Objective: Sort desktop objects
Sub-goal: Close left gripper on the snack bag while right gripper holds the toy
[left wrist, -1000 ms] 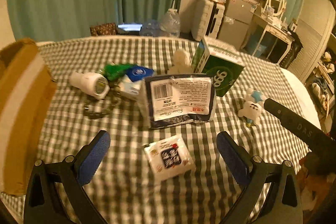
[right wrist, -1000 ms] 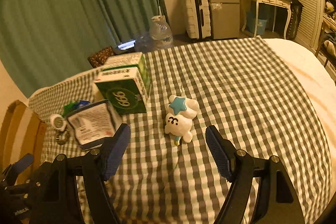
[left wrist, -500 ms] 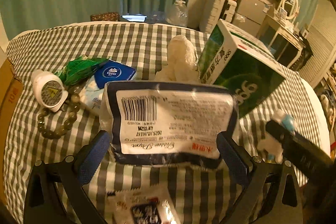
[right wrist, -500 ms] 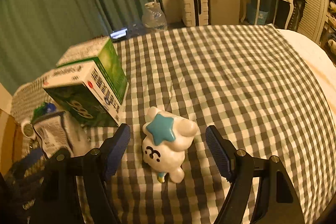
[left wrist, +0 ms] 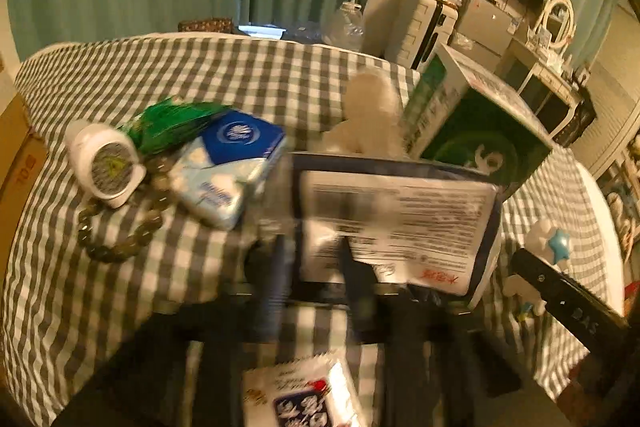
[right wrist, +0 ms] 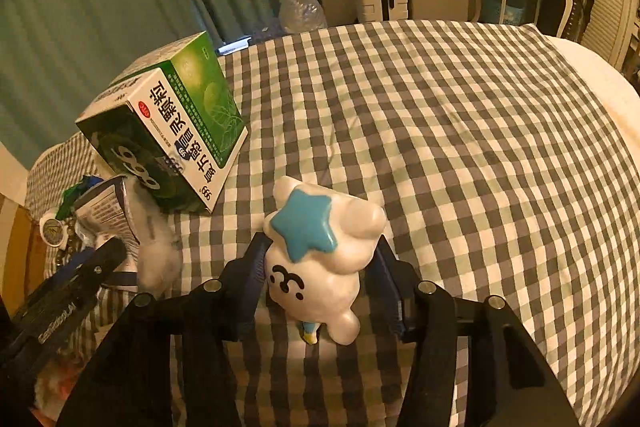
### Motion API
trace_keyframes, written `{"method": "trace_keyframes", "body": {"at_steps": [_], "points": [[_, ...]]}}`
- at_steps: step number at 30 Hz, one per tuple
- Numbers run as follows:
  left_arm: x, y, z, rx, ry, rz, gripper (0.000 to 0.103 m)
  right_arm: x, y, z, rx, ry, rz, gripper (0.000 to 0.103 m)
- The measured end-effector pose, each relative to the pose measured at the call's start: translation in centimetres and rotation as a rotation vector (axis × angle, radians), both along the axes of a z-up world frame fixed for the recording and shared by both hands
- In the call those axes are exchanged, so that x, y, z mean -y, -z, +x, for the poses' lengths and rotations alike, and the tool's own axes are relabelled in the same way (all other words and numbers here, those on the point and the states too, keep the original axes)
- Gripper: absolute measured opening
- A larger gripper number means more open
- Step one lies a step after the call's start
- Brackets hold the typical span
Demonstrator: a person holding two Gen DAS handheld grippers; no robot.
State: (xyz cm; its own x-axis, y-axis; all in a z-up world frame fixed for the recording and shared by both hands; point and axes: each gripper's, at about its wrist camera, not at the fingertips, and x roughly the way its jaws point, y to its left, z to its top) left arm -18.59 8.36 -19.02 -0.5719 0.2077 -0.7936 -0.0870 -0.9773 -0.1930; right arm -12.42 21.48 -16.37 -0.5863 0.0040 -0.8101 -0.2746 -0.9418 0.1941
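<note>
Left wrist view: left gripper [left wrist: 314,283] blurred, fingers closed on lower edge of dark-bordered white-label pouch [left wrist: 396,223], print unreadable. Behind pouch: green carton [left wrist: 480,131]. Left of pouch: blue tissue pack [left wrist: 232,167], white round-faced gadget [left wrist: 106,163], bead bracelet [left wrist: 120,231]. All on checked cloth [left wrist: 140,287].

Right wrist view: right gripper [right wrist: 318,277] jaws have just been closing, now against both sides of white figurine [right wrist: 320,267] with blue star, lying on cloth. Carton beside it, reads "999" plus Chinese characters.

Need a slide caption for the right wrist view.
Right gripper closing around the white star-topped toy on the checked cloth, green box behind.
</note>
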Motion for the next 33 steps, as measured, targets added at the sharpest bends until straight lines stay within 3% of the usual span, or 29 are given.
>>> {"method": "trace_keyframes", "body": {"at_steps": [2,7,8,9,11,16,23,29,33], "points": [[1.0,-0.4,0.5,0.009,0.002,0.033,0.006,0.1,-0.3,0.3,-0.005,-0.001,-0.001,0.051],[2.2,-2.1,2.2,-0.004,0.045,0.062,0.01,0.2,-1.4,1.5,-0.027,-0.002,0.0,0.051],[2.1,-2.4,2.4,-0.016,0.052,0.046,0.021,0.2,-1.6,1.7,-0.03,0.0,-0.002,0.051],[2.0,-2.7,2.4,-0.031,0.067,0.023,0.044,0.2,-1.7,1.9,-0.033,0.002,-0.007,0.051],[1.4,-3.3,2.2,-0.052,0.112,-0.026,0.077,0.1,-1.9,2.2,-0.039,0.003,-0.019,0.051],[-1.1,-4.1,0.6,-0.063,0.18,-0.118,0.083,0.0,-1.8,2.4,-0.038,0.003,-0.031,0.051],[-5.7,-3.4,0.7,-0.045,0.255,-0.06,0.092,-1.4,-1.7,1.5,-0.039,0.03,-0.054,0.051],[-8.8,-1.0,-0.8,0.005,0.205,-0.135,0.096,-2.3,-0.9,1.1,-0.029,0.064,-0.069,0.051],[-9.5,-0.1,-1.5,-0.006,0.182,-0.114,0.097,-1.7,-0.7,0.8,-0.026,0.056,-0.058,0.051]]}}
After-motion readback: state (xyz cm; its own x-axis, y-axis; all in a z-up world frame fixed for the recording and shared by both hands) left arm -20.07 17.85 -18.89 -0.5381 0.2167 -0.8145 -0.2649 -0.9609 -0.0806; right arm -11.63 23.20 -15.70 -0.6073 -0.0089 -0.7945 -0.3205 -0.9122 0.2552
